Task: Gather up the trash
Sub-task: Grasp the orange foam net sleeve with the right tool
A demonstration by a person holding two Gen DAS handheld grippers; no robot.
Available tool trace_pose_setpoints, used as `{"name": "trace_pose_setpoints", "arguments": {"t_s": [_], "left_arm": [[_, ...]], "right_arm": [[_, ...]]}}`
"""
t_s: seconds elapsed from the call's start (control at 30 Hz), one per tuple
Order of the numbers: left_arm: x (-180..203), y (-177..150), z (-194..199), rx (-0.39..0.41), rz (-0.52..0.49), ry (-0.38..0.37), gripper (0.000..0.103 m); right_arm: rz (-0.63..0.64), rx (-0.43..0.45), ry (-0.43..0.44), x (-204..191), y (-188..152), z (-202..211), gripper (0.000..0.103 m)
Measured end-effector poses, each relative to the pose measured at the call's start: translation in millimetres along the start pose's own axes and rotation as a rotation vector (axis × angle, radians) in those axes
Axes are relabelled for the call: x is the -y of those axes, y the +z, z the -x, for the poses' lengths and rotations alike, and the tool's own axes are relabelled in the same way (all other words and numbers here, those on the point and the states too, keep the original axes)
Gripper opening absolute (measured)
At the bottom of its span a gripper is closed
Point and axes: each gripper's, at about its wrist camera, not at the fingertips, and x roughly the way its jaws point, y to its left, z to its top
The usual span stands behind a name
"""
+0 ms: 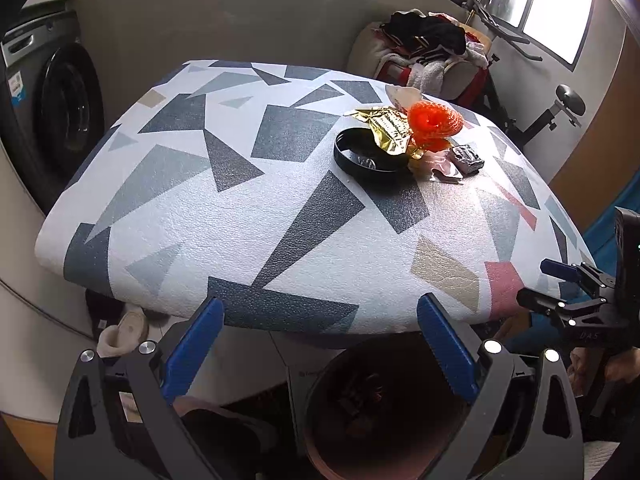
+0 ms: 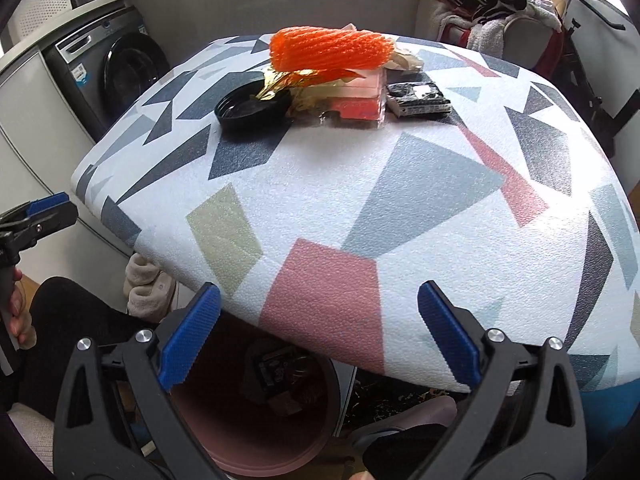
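Left wrist view: left hand-held gripper (image 1: 320, 344) spread wide, nothing between its blue pads, low in frame over a pink bin (image 1: 384, 412). Trash pile upper right on the patterned counter (image 1: 240, 216): orange foam net (image 1: 434, 122), gold wrapper (image 1: 384, 130), black lid (image 1: 366, 156).

Right wrist view: right hand-held gripper (image 2: 320, 336) released, empty. Pile sits upper centre.

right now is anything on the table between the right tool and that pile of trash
Nothing visible is. The right tool hangs open and empty at the near edge of the table, above the pink bin. Only bare patterned tabletop lies between it and the pile: black lid, orange net, clear pink box.
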Motion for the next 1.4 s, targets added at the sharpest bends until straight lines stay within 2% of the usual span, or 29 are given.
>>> {"name": "trace_pose_setpoints", "arguments": {"t_s": [0.23, 0.43, 0.5, 0.53, 0.73, 0.93, 1.0, 1.07, 1.1, 1.17, 1.3, 1.4], "left_arm": [[-7, 11, -5, 0.011, 0.008, -0.005, 0.095], [-19, 32, -2, 0.081, 0.046, -0.028, 0.095], [-25, 40, -2, 0.099, 0.068, -0.019, 0.095], [-28, 44, -3, 0.104, 0.077, -0.008, 0.095], [-43, 59, -14, 0.086, 0.094, 0.063, 0.095], [-48, 60, -21, 0.072, 0.101, 0.075, 0.095], [-47, 58, -23, 0.066, 0.103, 0.063, 0.095], [-45, 58, -24, 0.061, 0.098, 0.058, 0.095], [-43, 57, -25, 0.058, 0.093, 0.056, 0.095], [-41, 57, -27, 0.047, 0.075, 0.068, 0.095], [-41, 57, -30, 0.036, 0.08, 0.059, 0.095], [-40, 59, -34, 0.024, 0.1, 0.024, 0.094]], "right_arm": [[-0.008, 0.054, 0.023, 11, 39, 1, 0.097], [-0.009, 0.043, 0.084, 20, 85, -15, 0.097], [-0.017, 0.043, 0.038, 24, 103, -22, 0.097], [-0.036, 0.039, 0.037, 27, 112, -26, 0.097], [-0.258, 0.093, 0.152, 56, 160, -45, 0.097], [-0.386, 0.071, 0.227, 59, 187, -74, 0.09], [-0.375, 0.066, 0.226, 55, 191, -81, 0.08], [-0.341, 0.062, 0.21, 49, 193, -84, 0.057], [-0.329, 0.06, 0.212, 47, 193, -84, 0.052], [-0.318, 0.073, 0.231, 47, 190, -78, 0.016], [-0.288, 0.157, 0.24, 50, 178, -50, 0.012], [-0.226, 0.198, 0.204, 48, 170, -31, 0.012]]}}
